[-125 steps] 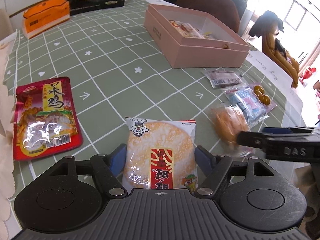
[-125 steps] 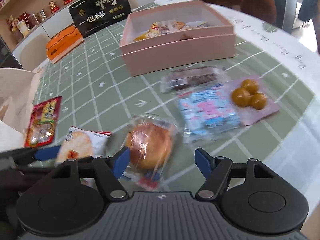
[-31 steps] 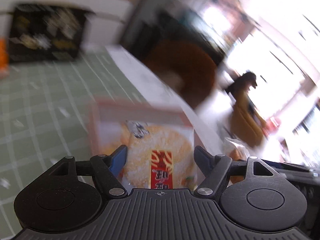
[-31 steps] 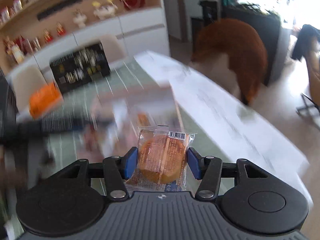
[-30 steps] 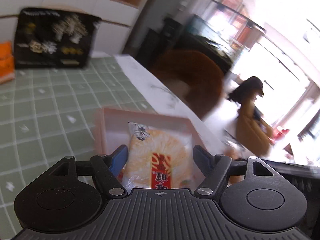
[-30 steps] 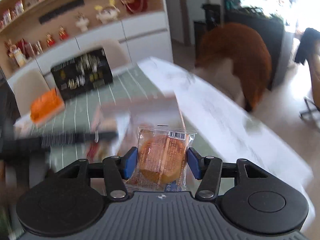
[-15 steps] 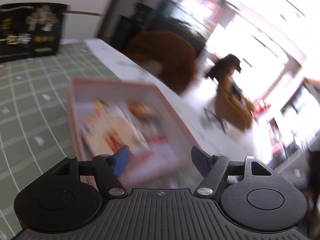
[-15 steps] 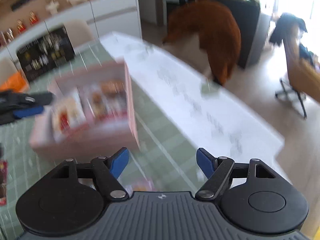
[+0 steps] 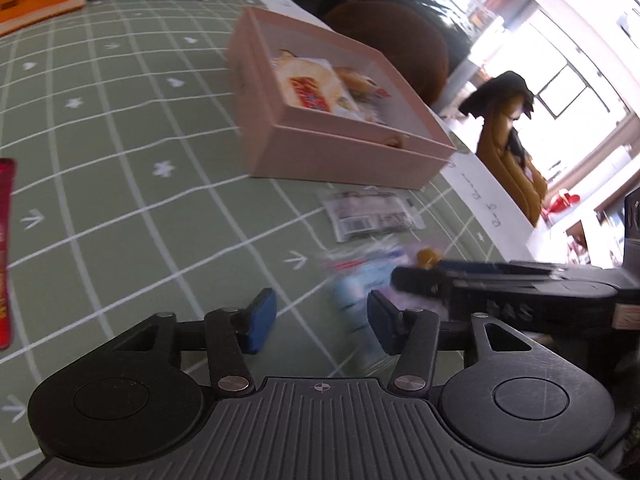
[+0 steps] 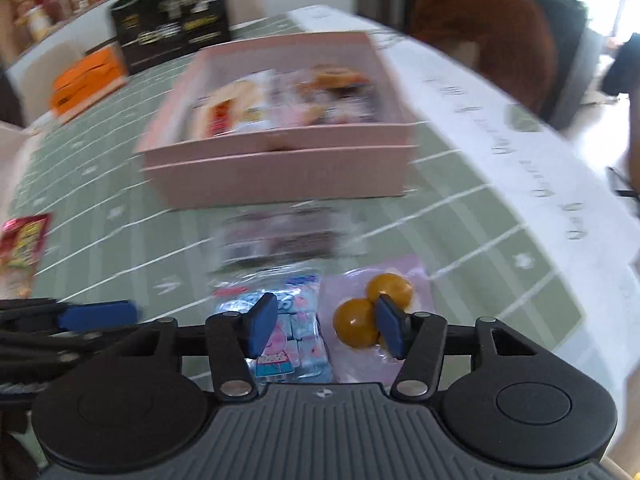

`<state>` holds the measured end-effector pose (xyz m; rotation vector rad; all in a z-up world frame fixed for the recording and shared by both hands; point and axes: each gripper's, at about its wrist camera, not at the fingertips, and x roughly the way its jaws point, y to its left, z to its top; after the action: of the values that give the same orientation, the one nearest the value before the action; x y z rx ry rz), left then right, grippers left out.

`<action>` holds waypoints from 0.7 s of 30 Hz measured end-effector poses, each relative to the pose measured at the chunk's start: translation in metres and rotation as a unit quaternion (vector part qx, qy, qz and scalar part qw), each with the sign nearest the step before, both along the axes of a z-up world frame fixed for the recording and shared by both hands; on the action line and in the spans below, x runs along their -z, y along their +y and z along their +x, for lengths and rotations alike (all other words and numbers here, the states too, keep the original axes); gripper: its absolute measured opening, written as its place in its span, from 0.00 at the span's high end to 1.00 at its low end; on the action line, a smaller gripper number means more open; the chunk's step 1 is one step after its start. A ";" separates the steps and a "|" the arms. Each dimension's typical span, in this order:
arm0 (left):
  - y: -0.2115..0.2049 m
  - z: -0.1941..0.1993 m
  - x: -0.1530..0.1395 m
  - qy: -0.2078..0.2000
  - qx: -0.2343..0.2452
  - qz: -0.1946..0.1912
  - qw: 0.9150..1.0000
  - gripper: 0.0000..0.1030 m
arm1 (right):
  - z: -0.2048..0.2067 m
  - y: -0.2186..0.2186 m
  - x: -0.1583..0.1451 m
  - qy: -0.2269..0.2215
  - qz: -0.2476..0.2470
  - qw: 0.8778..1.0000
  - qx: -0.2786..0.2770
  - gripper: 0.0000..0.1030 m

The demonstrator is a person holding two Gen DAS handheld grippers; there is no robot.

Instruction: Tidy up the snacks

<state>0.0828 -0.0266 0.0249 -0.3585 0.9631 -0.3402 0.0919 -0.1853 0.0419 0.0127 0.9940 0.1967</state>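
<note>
Nothing is held by the left gripper [image 9: 322, 322] or the right gripper [image 10: 326, 330]; both jaws are closing on air. Snacks are seen inside the pink box [image 10: 280, 168]. A blue candy bag [image 10: 294, 344] and yellow balls [image 10: 356, 322] lie on the green table [image 9: 140, 200] under the right gripper.

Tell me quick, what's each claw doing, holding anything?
Left gripper: empty, jaws closing over bare table.
Right gripper: empty, jaws closing above the blue candy pack.
</note>
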 end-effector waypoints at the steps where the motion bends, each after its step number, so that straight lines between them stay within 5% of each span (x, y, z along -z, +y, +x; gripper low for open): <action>1: 0.002 -0.001 -0.001 0.000 -0.005 0.004 1.000 0.45 | -0.001 0.004 -0.002 0.012 0.023 0.999 -0.021 0.47; 4: 0.005 -0.006 -0.008 -0.003 -0.012 0.011 1.000 0.45 | -0.001 0.014 -0.010 0.005 0.032 0.998 -0.044 0.44; 7: 0.006 -0.011 -0.014 -0.002 -0.006 0.015 1.000 0.45 | 0.017 0.020 -0.014 -0.026 -0.015 0.999 -0.017 0.16; 8: 0.004 -0.014 -0.016 -0.002 -0.001 0.015 1.000 0.45 | 0.023 0.019 -0.013 -0.034 -0.024 0.999 -0.007 0.15; 16: -0.024 -0.021 -0.020 -0.021 0.042 0.052 0.998 0.45 | 0.073 0.030 0.017 -0.001 -0.033 0.999 -0.016 0.16; 21: -0.025 -0.022 -0.017 -0.012 0.043 0.053 0.998 0.45 | 0.047 0.017 0.011 -0.013 -0.025 1.000 -0.001 0.41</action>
<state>0.0612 -0.0517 0.0415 -0.2161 0.9714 -0.3695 0.1391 -0.1680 0.0305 -0.0362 0.9737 0.1743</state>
